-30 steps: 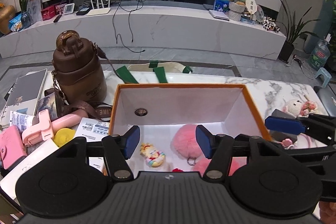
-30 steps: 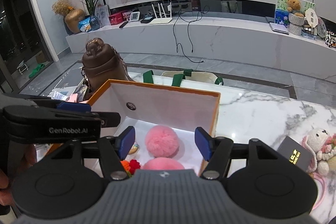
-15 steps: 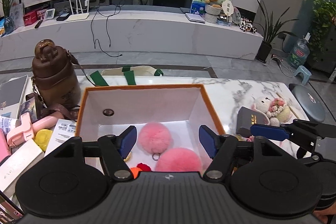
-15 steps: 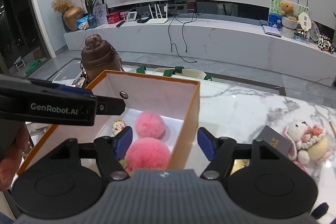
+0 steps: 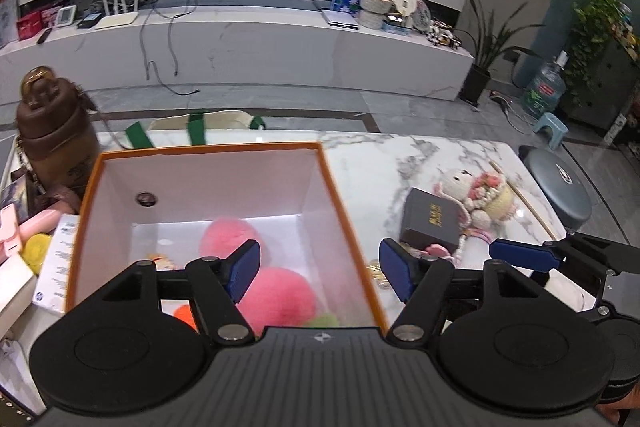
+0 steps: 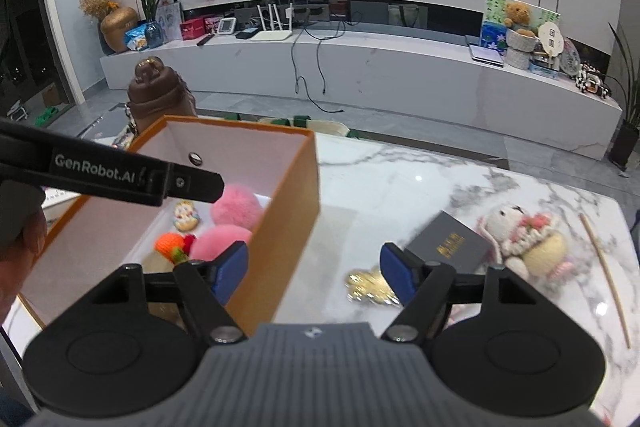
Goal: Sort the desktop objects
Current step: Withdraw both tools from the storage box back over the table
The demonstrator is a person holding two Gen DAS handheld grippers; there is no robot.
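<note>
Both claws empty, jaws apart and just been widening. Left claw [image 5: 319, 269] straddles the box [image 5: 344, 227] wall; right claw [image 6: 314, 269] likewise. Risk: a finger catches the wall and shoves the box. Gold trinket [image 6: 370, 287], dark case [image 6: 450, 241], plush [image 6: 524, 237] wait on the counter [image 6: 400, 187].

We lose the lower pink pompom [image 5: 276, 297] behind the left gripper's finger [image 5: 240, 269]; the gold trinket [image 6: 370, 287] blurs beyond naming, the black box's [image 6: 450, 241] gilt lettering stays unreadable, and the brown bottle [image 6: 158, 95] hides behind the orange box [image 6: 280, 227].
</note>
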